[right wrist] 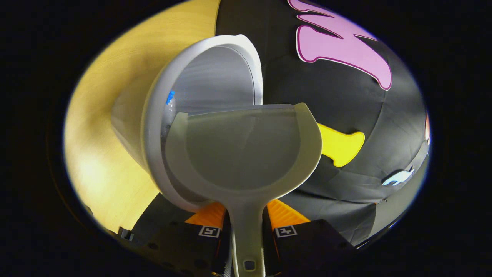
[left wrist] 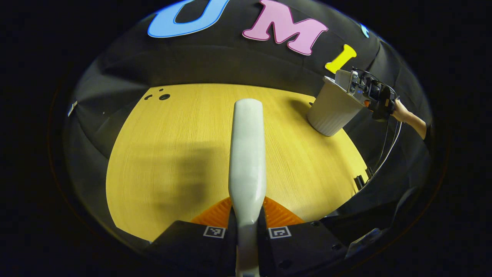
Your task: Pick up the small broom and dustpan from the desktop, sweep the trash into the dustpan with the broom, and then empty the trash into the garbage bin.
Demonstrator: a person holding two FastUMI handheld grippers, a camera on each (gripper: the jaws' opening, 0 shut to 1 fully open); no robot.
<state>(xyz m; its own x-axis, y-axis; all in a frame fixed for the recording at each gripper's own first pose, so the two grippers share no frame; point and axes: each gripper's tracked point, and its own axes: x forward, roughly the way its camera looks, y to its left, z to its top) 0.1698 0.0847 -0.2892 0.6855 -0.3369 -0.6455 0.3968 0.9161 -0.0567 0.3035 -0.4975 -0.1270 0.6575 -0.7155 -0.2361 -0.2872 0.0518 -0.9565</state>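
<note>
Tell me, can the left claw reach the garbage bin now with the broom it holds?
Probably yes. The left claw is shut on the broom, and the desktop between it and the garbage bin lies bare. But the right claw with the dustpan occupies the bin's mouth.

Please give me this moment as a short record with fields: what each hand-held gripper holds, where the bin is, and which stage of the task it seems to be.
left hand-held gripper: shut on the broom handle, held over the desktop
right hand-held gripper: shut on the dustpan handle; dustpan tipped at the bin's mouth
garbage bin: white, on the desktop near the booth wall, right hand-held gripper above its rim
bin contents: something blue inside, too small to tell
dustpan contents: none visible
stage: emptying, probably nearly done
</note>
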